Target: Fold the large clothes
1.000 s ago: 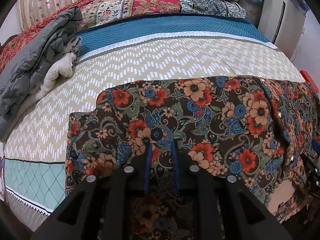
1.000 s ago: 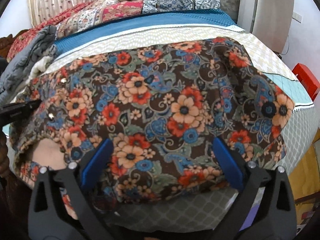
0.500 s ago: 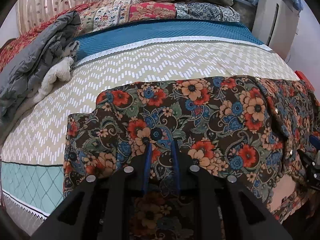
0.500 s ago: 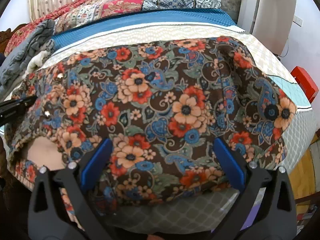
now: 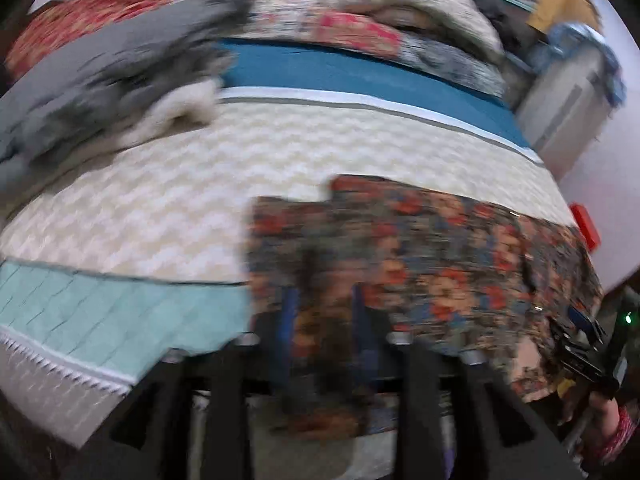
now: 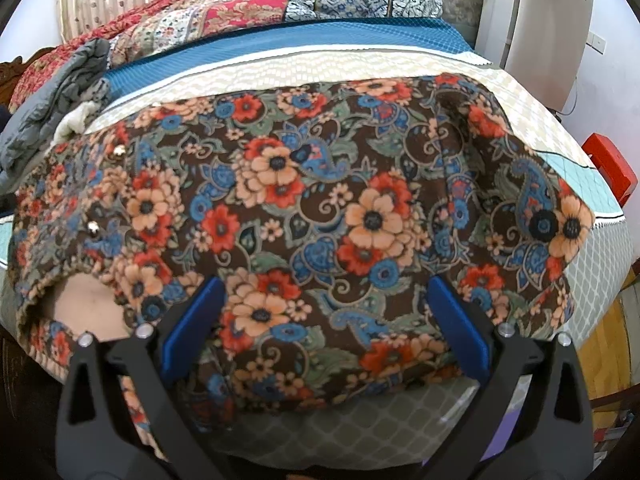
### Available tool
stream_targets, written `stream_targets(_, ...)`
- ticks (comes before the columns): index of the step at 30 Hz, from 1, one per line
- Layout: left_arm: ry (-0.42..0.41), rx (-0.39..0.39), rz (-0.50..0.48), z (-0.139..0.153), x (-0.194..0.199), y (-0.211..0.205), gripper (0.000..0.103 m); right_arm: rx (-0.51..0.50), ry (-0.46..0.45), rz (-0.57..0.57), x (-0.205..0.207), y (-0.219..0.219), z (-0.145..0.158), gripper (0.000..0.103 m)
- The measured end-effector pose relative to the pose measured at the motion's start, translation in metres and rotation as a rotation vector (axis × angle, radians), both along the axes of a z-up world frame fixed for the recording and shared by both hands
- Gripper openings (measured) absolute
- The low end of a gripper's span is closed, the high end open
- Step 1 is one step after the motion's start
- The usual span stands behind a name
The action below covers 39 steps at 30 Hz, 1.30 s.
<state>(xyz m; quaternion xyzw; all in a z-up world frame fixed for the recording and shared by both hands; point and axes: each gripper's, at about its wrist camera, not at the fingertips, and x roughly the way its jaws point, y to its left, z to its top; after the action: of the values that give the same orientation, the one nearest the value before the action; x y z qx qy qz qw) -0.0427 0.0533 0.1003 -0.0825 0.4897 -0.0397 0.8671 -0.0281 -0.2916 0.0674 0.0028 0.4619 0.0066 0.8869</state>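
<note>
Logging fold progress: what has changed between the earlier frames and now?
The left gripper, jaws just closing on the floral garment, has swept its edge rightward, baring the teal bedsheet panel. The right gripper stays open, unmoved over the garment.

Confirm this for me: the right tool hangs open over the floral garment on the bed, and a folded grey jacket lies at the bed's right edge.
One detail is wrong. The grey jacket lies at the bed's left edge, not the right, as the right wrist view shows. The rest holds: the right tool hangs open over the floral garment on the bed.
</note>
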Motion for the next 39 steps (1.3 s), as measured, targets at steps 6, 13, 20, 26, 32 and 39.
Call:
stream_targets(6,0.140,-0.355,0.004,-0.029,0.008,0.037,0.000,0.001,0.000,0.003,0.001,-0.002,-0.001,0.098)
stream_targets(13,0.195,-0.478,0.012,-0.063,0.027,0.040,0.000,0.003,-0.001,0.003,0.001,-0.002,-0.001,0.098)
stream_targets(20,0.249,-0.692,-0.081,-0.082,0.042,0.022,0.000,0.002,-0.001,0.003,0.001,-0.002,-0.002,0.098)
stream_targets(26,0.246,-0.350,-0.168,-0.076,0.050,-0.049,0.000,0.004,-0.002,0.003,0.002,-0.002,-0.002,0.098)
stream_targets(32,0.230,-0.208,-0.302,-0.075,0.046,-0.070,0.000,0.004,-0.025,0.001,-0.003,0.000,0.007,0.098)
stream_targets(39,0.236,-0.264,-0.256,-0.079,0.035,-0.054,0.000,0.043,-0.201,-0.089,-0.020,-0.039,0.062,0.097)
